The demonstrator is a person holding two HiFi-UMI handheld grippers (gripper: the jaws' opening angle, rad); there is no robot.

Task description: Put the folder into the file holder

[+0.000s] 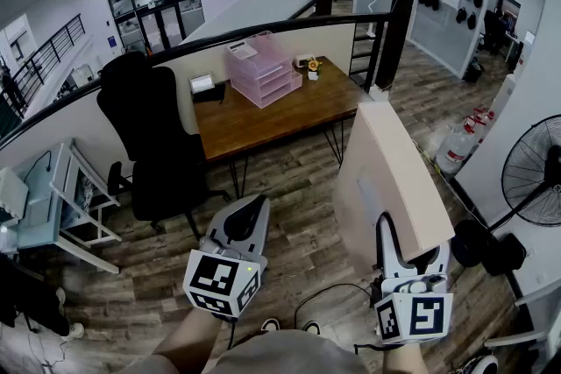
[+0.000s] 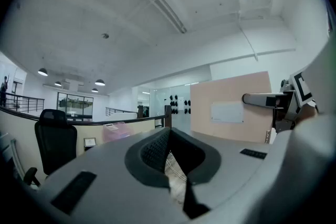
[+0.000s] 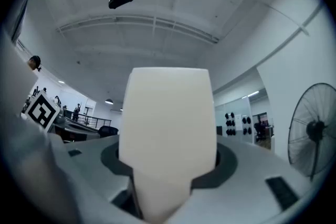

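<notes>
A thick beige folder (image 1: 386, 179) stands upright in my right gripper (image 1: 392, 234), whose jaws are shut on its lower edge. In the right gripper view the folder (image 3: 168, 128) fills the middle between the jaws. From the left gripper view the folder (image 2: 231, 107) shows at the right, with a white label on its side. My left gripper (image 1: 248, 219) hangs lower left of it, shut, nothing between its jaws (image 2: 169, 157). The pink file holder (image 1: 260, 70) stands on the far wooden desk (image 1: 272, 123), well ahead of both grippers.
A black office chair (image 1: 153, 136) stands left of the desk. A white trolley (image 1: 53, 206) is at the far left. A floor fan (image 1: 535, 175) and water bottles (image 1: 456, 144) are at the right. A dark railing (image 1: 263, 29) runs behind the desk. Wood floor lies between me and the desk.
</notes>
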